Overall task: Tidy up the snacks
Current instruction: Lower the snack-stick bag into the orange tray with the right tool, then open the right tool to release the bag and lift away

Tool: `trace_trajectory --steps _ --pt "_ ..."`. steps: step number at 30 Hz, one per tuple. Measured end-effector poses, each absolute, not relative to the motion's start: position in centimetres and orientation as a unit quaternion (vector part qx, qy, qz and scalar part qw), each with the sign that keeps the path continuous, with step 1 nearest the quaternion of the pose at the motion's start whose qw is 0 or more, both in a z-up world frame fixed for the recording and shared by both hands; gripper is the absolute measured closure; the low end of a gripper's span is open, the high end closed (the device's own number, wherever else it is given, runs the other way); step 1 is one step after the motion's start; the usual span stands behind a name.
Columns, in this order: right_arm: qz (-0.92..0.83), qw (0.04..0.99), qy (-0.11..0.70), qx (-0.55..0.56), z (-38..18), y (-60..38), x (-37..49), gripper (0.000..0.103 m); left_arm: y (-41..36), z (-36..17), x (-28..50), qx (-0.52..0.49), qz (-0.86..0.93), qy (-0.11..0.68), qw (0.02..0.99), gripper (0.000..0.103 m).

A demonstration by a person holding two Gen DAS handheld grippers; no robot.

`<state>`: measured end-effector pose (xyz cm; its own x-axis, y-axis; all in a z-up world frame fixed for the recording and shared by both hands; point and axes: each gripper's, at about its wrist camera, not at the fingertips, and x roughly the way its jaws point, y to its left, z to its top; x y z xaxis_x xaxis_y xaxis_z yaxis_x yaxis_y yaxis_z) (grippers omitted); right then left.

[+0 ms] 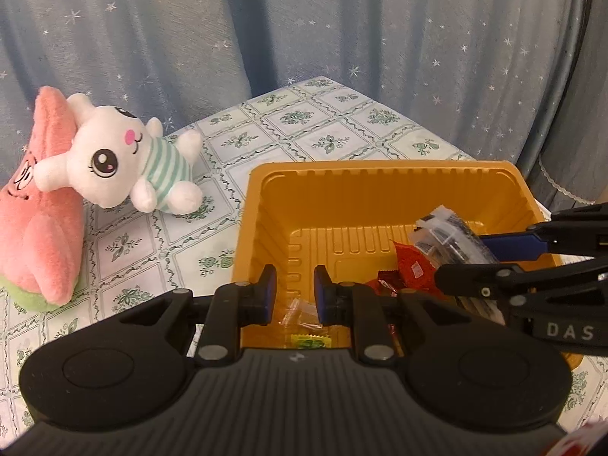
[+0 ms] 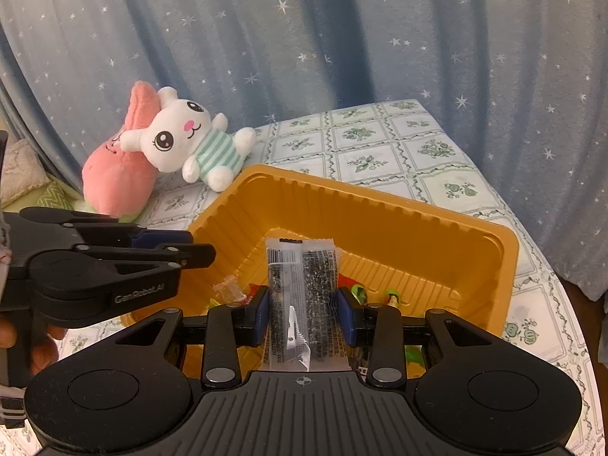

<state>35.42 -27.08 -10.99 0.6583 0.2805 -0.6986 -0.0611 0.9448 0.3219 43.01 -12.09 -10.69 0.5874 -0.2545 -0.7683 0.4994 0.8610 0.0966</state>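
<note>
An orange plastic tray (image 1: 380, 174) (image 2: 380, 205) sits on the table and holds several small wrapped snacks: red packets (image 1: 412, 269), a clear candy (image 1: 300, 313), a yellow-green sweet (image 1: 309, 341). My left gripper (image 1: 294, 292) hovers over the tray's near-left corner, jaws slightly apart and empty. My right gripper (image 2: 304, 311) is shut on a clear packet of dark seeds (image 2: 304, 296) and holds it over the tray; the packet also shows in the left wrist view (image 1: 444, 235). The left gripper appears in the right wrist view (image 2: 190, 250), at the tray's left rim.
A white plush rabbit (image 1: 125, 155) (image 2: 190, 140) leans on a pink plush (image 1: 38, 205) (image 2: 117, 174) at the table's left. The floral tablecloth (image 1: 304, 125) ends at a blue starred curtain (image 1: 304, 19) behind. Green sweets (image 2: 391, 296) lie in the tray.
</note>
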Motion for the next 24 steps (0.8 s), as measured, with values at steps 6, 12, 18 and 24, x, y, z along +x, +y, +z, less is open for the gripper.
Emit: trace_trajectory --steps 6,12,18,24 --pt "0.101 0.9 0.4 0.138 -10.7 -26.5 36.3 0.065 -11.2 -10.2 42.9 0.149 -0.207 0.399 0.881 0.084" --pt "0.105 0.9 0.397 0.145 -10.5 -26.2 37.9 0.065 -10.5 -9.9 42.5 0.147 -0.204 0.4 0.881 0.084" --pt "0.104 0.909 0.374 0.151 -9.6 -26.1 38.9 0.065 -10.0 -9.7 41.9 0.139 -0.2 0.402 0.882 0.084" --pt "0.105 0.914 0.356 0.163 -8.9 -26.3 38.2 0.05 -9.5 -9.9 40.9 0.136 -0.201 0.407 0.881 0.079"
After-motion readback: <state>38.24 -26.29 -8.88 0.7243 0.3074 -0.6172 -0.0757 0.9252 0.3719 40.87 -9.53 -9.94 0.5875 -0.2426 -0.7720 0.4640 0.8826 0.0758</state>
